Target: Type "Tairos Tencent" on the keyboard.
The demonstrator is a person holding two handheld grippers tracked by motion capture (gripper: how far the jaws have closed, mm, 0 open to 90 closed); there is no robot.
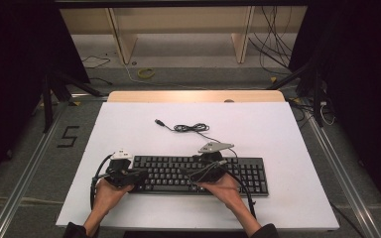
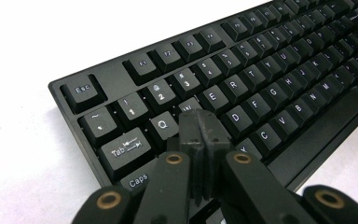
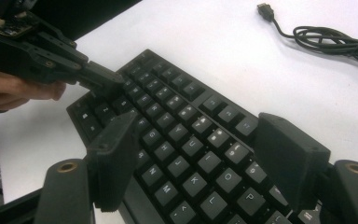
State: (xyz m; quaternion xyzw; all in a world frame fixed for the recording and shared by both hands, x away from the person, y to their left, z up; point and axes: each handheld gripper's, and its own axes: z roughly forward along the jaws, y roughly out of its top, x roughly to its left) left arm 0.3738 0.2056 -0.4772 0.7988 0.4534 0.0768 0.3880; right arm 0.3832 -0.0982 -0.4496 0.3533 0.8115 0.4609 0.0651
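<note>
My left gripper (image 2: pixel 200 135), jaws closed and empty, presses the keyboard (image 1: pixel 198 173) near W; my right gripper (image 3: pixel 200 163) hovers wide open; typing apparently under way.

left gripper (image 2: pixel 200 128) jaws closed, right gripper (image 3: pixel 200 158) jaws apart

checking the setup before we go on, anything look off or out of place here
Nothing is damaged or spilled. The keyboard lies square, but its USB cable is unplugged, loosely coiled on the table behind it.
</note>
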